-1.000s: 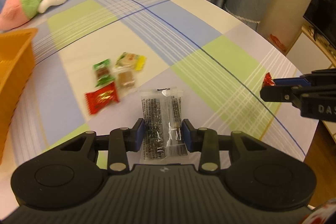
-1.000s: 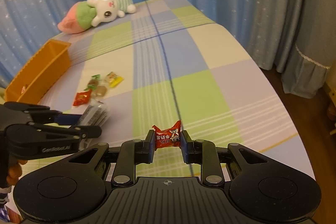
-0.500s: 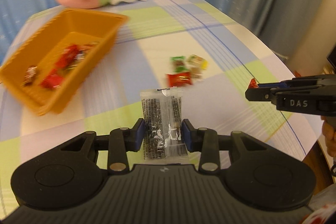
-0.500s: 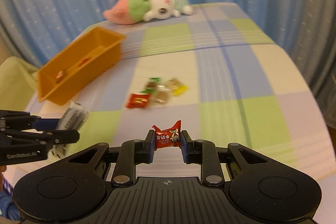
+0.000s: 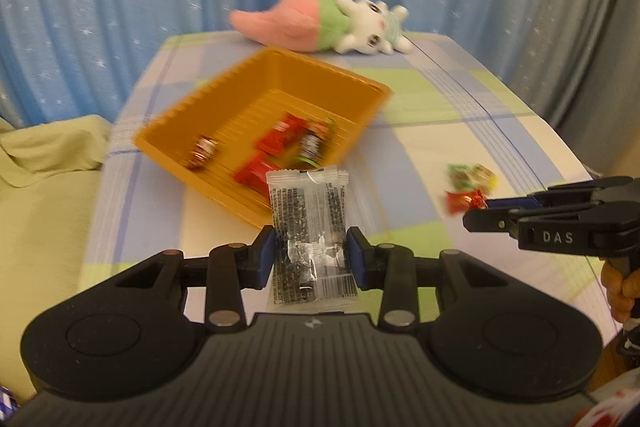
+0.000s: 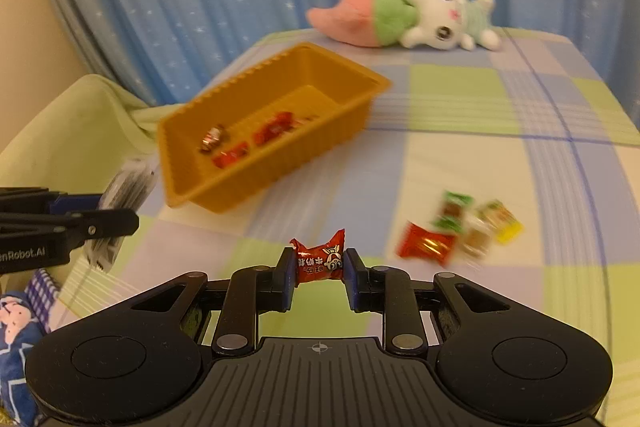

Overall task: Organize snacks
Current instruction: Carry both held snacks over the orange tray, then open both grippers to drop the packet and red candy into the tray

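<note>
At left, your left gripper [image 5: 311, 259] pinches the lower half of a clear sachet [image 5: 309, 227] printed with dense black text; holding it low leaves the upper half standing upright and free, ready, it seems, to be let go over the orange basket [image 5: 224, 95] just beyond it. The basket rests on the checked bedspread [image 6: 460, 99] and already holds several red-wrapped sweets, so it is judged to be the collecting place. At centre, your right gripper [image 6: 318, 267] is pressed onto a red candy [image 6: 319, 261], twist-ended and glossy with white lettering, gripped across its body and lifted off the cloth. At right, a small cluster of loose snacks [image 6: 460, 231], red, green and yellow wrappers touching one another, lies unsorted on the bedspread, apart from the basket.
</note>
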